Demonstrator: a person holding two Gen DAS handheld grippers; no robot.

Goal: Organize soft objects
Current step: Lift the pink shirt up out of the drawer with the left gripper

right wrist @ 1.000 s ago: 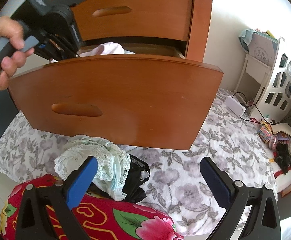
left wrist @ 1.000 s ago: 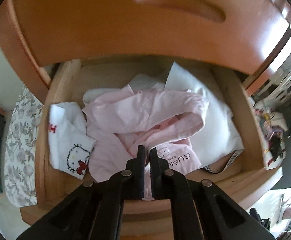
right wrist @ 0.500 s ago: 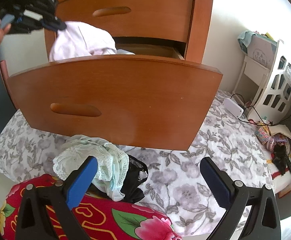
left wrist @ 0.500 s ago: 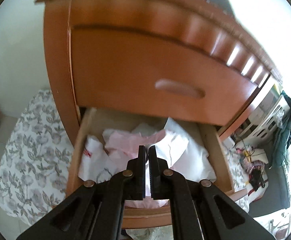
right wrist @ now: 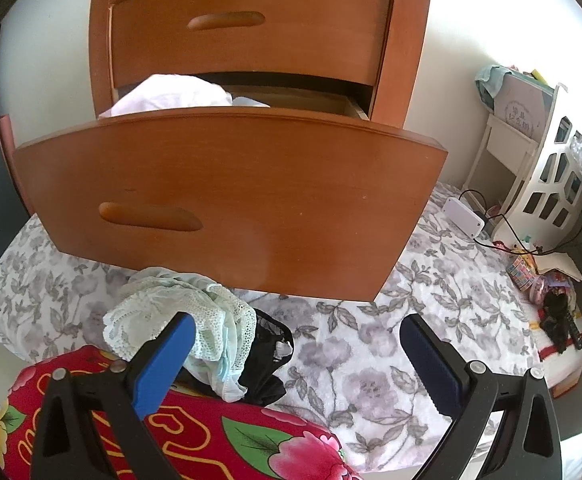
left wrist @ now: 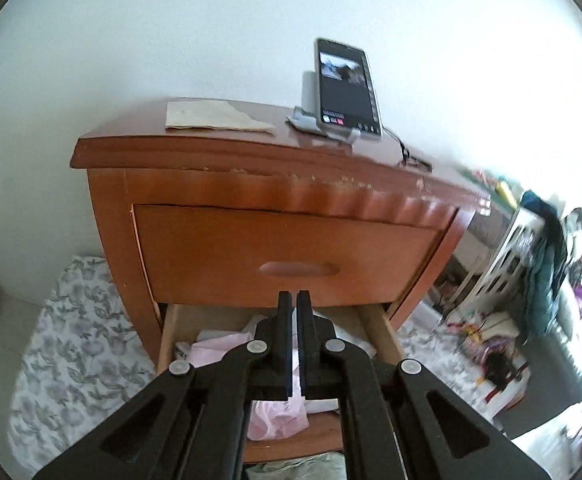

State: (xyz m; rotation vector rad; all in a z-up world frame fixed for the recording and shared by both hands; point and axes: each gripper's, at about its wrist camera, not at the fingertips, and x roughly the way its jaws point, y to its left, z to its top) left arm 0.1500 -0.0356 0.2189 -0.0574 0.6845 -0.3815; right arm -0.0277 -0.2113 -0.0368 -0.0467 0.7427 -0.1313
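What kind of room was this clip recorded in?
Most likely a bedroom: a wooden nightstand with its lower drawer pulled open and full of clothes, a floral-print bed sheet spread in front, and lace underwear piled on it.

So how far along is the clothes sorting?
Done: some white clothes lie in the open drawer. In hand: left gripper is shut on a pink garment over it. Left: mint lace garment and black garment on the bedspread, before the open right gripper.
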